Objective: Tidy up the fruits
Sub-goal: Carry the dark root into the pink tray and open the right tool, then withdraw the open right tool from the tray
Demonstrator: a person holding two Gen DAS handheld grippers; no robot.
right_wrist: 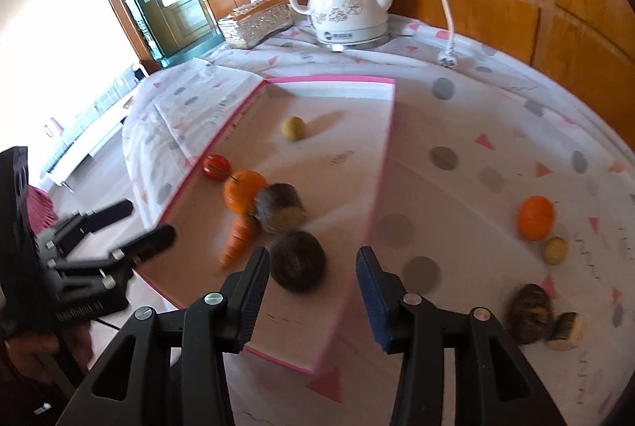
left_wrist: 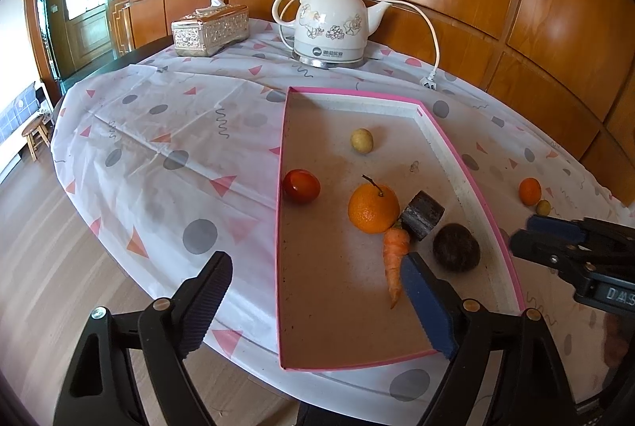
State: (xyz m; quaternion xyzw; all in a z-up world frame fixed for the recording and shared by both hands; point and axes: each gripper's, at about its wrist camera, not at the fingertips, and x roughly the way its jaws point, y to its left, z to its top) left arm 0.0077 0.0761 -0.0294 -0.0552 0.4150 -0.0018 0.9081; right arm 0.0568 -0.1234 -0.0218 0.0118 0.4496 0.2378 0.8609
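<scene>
Left wrist: my left gripper [left_wrist: 317, 301] hangs wide open, empty, over the pink tray [left_wrist: 468, 164] holding orange [left_wrist: 373, 208], carrot [left_wrist: 395, 259], tomato [left_wrist: 301, 186].

Right wrist: right gripper [right_wrist: 313, 291] open, empty; loose tangerine [right_wrist: 535, 217] on the tablecloth [right_wrist: 476, 132] could roll if nudged.

A home dining room: clothed table [left_wrist: 158, 132], kettle [left_wrist: 333, 25], tissue box [left_wrist: 210, 31].

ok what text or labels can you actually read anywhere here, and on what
"DAS": cut-off white letters on the right gripper body, in the left wrist view.
Kettle base: round logo with a line of characters, too small to read.
Left gripper body: white lettering, too blurred to read.
Nothing else is legible.
</scene>
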